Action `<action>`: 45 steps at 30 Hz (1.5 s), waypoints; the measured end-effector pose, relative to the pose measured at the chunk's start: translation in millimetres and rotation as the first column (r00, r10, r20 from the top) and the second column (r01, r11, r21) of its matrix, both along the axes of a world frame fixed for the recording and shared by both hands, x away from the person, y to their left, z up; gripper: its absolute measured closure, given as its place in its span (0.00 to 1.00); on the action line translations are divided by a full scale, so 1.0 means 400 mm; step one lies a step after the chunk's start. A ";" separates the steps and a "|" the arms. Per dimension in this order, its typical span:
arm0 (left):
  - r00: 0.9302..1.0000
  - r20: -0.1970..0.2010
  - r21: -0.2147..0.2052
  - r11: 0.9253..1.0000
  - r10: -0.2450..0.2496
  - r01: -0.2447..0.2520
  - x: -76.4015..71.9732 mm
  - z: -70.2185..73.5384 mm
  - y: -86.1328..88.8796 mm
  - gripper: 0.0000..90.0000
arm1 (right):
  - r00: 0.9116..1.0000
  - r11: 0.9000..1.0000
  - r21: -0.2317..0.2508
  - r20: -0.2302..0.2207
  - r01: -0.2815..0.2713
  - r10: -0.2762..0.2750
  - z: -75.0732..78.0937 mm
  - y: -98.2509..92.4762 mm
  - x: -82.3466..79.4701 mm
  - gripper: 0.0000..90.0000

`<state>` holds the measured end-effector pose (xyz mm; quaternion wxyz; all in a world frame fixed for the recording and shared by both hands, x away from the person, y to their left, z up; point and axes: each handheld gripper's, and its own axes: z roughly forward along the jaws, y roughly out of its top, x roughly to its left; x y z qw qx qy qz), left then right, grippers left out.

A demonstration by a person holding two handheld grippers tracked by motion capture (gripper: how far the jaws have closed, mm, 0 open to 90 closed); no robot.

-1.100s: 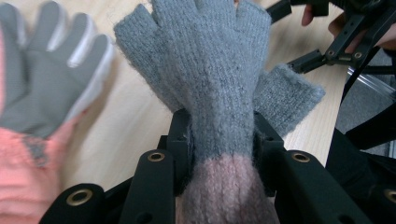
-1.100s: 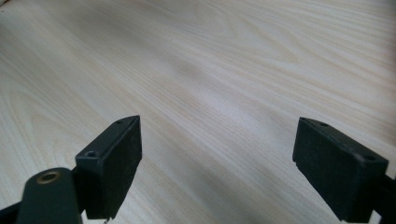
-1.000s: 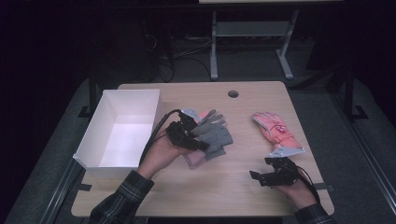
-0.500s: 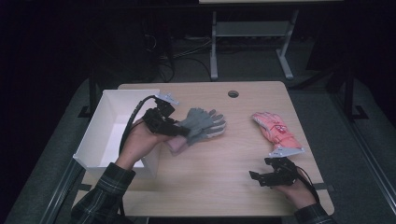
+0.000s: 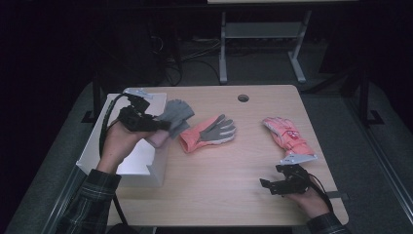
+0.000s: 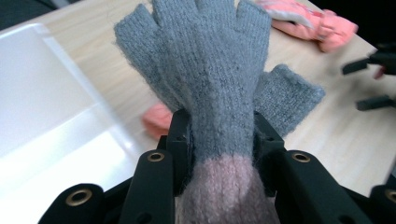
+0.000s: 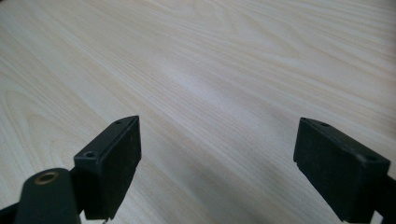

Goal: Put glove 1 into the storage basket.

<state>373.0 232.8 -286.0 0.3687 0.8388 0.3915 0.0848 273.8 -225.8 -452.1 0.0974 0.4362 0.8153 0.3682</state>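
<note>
High view first: the left gripper [image 5: 163, 126] is lifted over the near corner of the open white rectangular plastic bin [image 5: 124, 163], carried in the person's left hand [image 5: 119, 141], and its two black jaws are pinching a grey knitted fingerless glove with a pale pink cuff [image 5: 176, 116]. From the left gripper view, the jaws squeeze that glove [image 6: 215, 88] just above the cuff; the grey finger stubs fan out beyond the fingertips and the thumb flops to one side. Past those fingertips, flat on the light wooden table [image 5: 234, 190], lies a coral-pink work glove with a grey palm [image 5: 207, 134], palm up, well clear of the jaws. Further out sits a second coral-pink glove with a white cuff tag [image 5: 287, 138], just ahead of the right gripper [image 5: 267, 185], apart from it. That gripper rests low near the table's front edge in the right hand [image 5: 311, 202]. Right gripper view: its black fingers [image 7: 112, 163] are spread wide with bare wood [image 7: 210, 93] between them, holding nothing.
</note>
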 end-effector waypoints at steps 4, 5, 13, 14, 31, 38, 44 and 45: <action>0.998 0.008 -0.012 0.998 0.069 -0.069 0.010 -0.003 0.048 0.74 | 1.000 1.000 0.001 0.000 0.000 0.000 -0.001 0.001 -0.001 0.16; 0.996 0.010 -0.011 0.996 0.088 -0.088 0.013 -0.004 0.059 0.74 | 1.000 1.000 0.002 0.001 0.001 -0.001 -0.001 0.000 -0.001 0.16; 0.979 0.004 0.007 0.979 0.205 -0.205 0.043 -0.029 0.130 0.74 | 1.000 1.000 0.000 0.003 0.001 -0.001 0.000 -0.001 -0.001 0.17; 0.976 -0.001 0.006 0.976 0.217 -0.217 0.046 -0.034 0.137 0.74 | 1.000 1.000 0.004 0.003 0.002 -0.002 -0.001 -0.001 -0.001 0.16; 0.931 -0.074 0.132 0.929 0.357 -0.345 0.118 -0.224 0.242 0.73 | 1.000 1.000 0.007 0.003 -0.009 0.009 0.000 0.000 -0.002 0.16; 0.929 -0.095 0.227 0.916 0.359 -0.331 0.125 -0.284 0.245 0.71 | 1.000 1.000 0.006 -0.007 -0.006 0.006 -0.002 0.000 0.000 0.16; 0.934 -0.094 0.332 0.895 0.346 -0.298 0.122 -0.327 0.233 0.68 | 1.000 1.000 0.006 -0.001 -0.008 0.008 0.000 0.000 -0.002 0.16; 0.937 -0.085 0.347 0.892 0.338 -0.290 0.121 -0.329 0.231 0.65 | 1.000 1.000 0.005 -0.002 -0.008 0.008 -0.001 0.000 -0.001 0.16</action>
